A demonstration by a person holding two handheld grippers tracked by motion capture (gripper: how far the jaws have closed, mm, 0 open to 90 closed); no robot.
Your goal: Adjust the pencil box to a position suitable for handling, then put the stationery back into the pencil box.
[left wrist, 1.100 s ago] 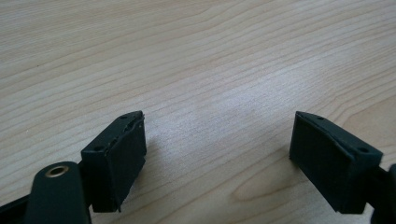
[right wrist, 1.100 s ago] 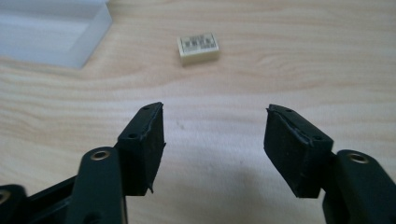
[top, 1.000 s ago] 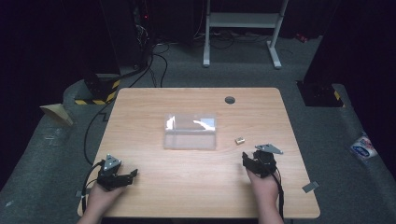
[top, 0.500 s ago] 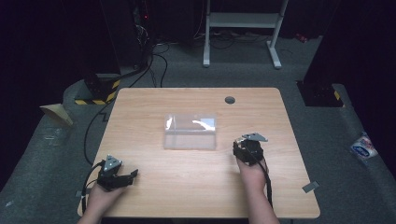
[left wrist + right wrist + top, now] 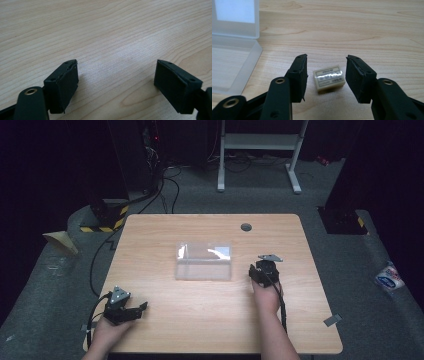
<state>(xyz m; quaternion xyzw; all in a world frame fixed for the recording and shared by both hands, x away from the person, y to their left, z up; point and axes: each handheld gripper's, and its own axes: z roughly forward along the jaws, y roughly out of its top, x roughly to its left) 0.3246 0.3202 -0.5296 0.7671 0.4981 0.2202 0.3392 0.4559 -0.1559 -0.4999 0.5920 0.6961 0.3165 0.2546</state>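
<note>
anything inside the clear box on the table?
Nothing visible inside the clear box: only bare wood shows through its open part in the right gripper view. Glare on the plastic hides a patch. The small eraser lies outside, between the right claw's jaws.

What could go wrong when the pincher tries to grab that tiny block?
The right gripper has its jaws on either side of the small cream block, with gaps showing on both sides; they have just been closing.

1. The block lies a bit askew between the jaws, so it might twist or pop out when squeezed.
2. The clear plastic box sits close by; a swing that way could bump it.
</note>
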